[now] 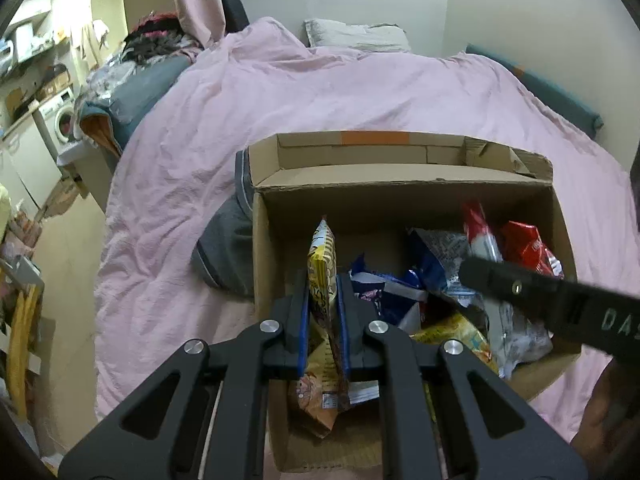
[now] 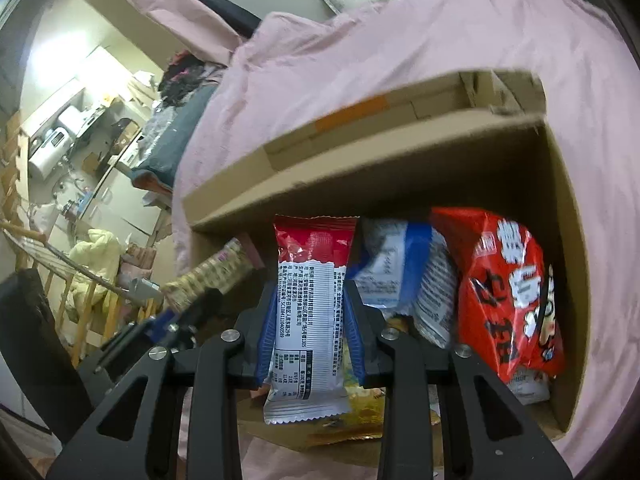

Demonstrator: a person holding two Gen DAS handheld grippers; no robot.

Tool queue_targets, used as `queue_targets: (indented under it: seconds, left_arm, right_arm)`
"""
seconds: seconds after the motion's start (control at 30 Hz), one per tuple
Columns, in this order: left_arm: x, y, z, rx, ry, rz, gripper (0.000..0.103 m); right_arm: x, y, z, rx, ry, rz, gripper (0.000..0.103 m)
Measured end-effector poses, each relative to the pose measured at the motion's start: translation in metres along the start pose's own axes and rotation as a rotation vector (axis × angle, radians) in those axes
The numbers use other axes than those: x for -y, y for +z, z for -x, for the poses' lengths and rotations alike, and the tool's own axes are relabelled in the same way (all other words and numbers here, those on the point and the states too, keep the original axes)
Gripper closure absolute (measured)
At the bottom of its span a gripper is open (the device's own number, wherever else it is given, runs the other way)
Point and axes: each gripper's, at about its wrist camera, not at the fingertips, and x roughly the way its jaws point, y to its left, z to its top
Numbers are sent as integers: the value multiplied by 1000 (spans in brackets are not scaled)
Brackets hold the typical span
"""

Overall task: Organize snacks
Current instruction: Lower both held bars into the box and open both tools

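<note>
1. Bedding (image 1: 320, 92), pink and rumpled, lies under everything.
2. Cardboard box (image 1: 400, 188) on it holds a loose heap of packets.
3. Red chip bag (image 2: 508, 304) leans against the box's right wall.
4. Right gripper (image 2: 311, 316) is clamped on a red-and-white packet (image 2: 308, 320) over the box.
5. Left gripper (image 1: 323, 320) pinches a thin yellow packet (image 1: 322, 276) there.

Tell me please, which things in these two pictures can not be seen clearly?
- Left wrist view: lower part of the yellow snack bag, hidden by the left claw.
- Left wrist view: packets in the cardboard box, covered by the right claw's arm.
- Right wrist view: small print on the red-and-white packet, too small.
- Right wrist view: box rim, blurred.
</note>
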Motion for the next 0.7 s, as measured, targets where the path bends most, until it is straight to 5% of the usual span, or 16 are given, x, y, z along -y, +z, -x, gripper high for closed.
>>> queue_targets:
  seconds: [0.53, 0.7]
  left_arm:
    - [3, 2, 1, -27, -40, 0, 92]
    - [3, 2, 6, -5, -34, 0, 49]
  right_arm:
    - [15, 0, 5, 14, 34, -56, 67]
    - [15, 0, 6, 22, 63, -69, 67]
